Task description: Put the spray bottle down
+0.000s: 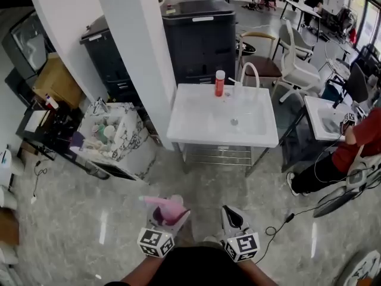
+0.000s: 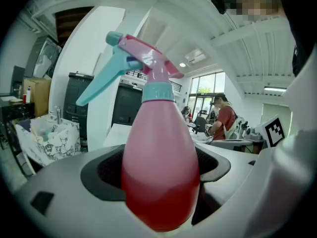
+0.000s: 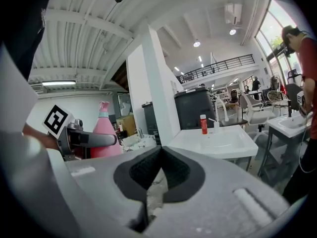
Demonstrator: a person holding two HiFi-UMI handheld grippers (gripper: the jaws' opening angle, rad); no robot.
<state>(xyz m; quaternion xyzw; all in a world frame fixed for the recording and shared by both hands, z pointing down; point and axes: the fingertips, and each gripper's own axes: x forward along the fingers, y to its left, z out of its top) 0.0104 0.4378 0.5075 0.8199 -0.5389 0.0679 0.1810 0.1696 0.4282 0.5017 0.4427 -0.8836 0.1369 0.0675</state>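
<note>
The left claw (image 1: 169, 218), its jaws spread wide, is clamped on the spray bottle (image 2: 159, 172), which stands upright between the dark, finely ribbed pads (image 2: 106, 170) and is carried in the air above the floor (image 1: 89, 219), well short of the white washbasin (image 1: 196, 133) ahead. The bottle is smooth, glossy pink plastic, pear-shaped and swelling toward the base, with a teal collar at the neck, a long teal trigger pointing left and a pink spray head on top (the liquid level inside cannot be made out).

Just beside it, the right claw (image 3: 157, 175) holds nothing: its jaws are together, the black textured pads meeting in a narrow seam within matte grey housings. Each claw carries a cube of black-and-white square markers at its rear.

Across the room, from left: a box with a marbled grey-and-white pattern (image 1: 122, 142), filled with small items; a plain white pillar (image 1: 140, 52); a tall black cabinet (image 1: 202, 37) behind the basin. The basin is a shallow rectangle on a metal frame, with a small red bottle with a white cap (image 1: 219, 83) standing at its back rim beside a curved tap. At far right a person in a red top (image 1: 363, 136) bends over a second basin. The floor is polished, mottled grey stone.
</note>
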